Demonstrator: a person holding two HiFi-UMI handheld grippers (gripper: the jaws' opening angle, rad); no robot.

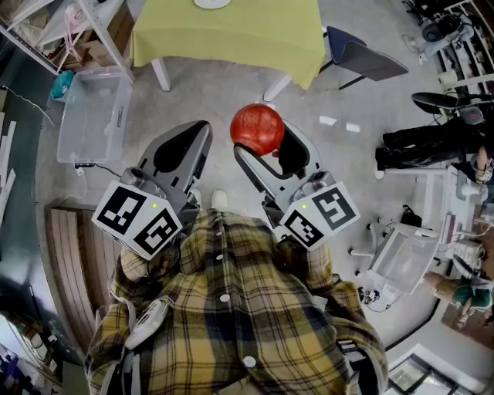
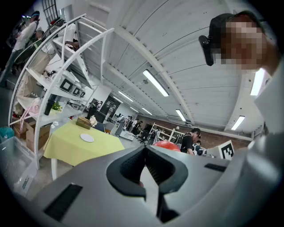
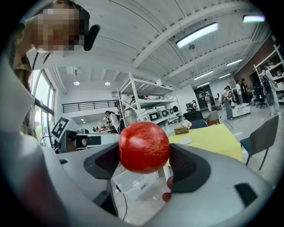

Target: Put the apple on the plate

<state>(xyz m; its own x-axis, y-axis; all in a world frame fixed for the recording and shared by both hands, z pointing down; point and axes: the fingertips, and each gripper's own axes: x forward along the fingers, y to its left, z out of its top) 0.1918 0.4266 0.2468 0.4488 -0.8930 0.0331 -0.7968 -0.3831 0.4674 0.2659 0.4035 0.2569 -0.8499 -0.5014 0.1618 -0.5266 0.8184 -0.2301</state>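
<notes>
Yellow-green cloth covers the table (image 1: 231,35) ahead, and the white plate (image 1: 212,3) sits on it at the far edge of the head view, well apart from both grippers, so the step in hand looks like the carry. To do it well, I judge that the left gripper (image 1: 202,131) should be held clear of the path. The right gripper (image 1: 270,148) should bring the red apple (image 1: 257,127) forward over the floor (image 1: 208,92) to the table and hold it level, so the round fruit cannot roll out of the pads. It should lower the apple until it touches the plate's middle and only then let go, since a drop from height could send it off the cloth. As for pose, both grippers are held out side by side in front of the person's plaid shirt (image 1: 231,308), pointing forward and about level toward the table. The left one's 2 jaws are pressed together on nothing. The right one's jaws stand wide and are clenched on the apple's sides, so the apple hangs in the air above the floor, short of the table.
</notes>
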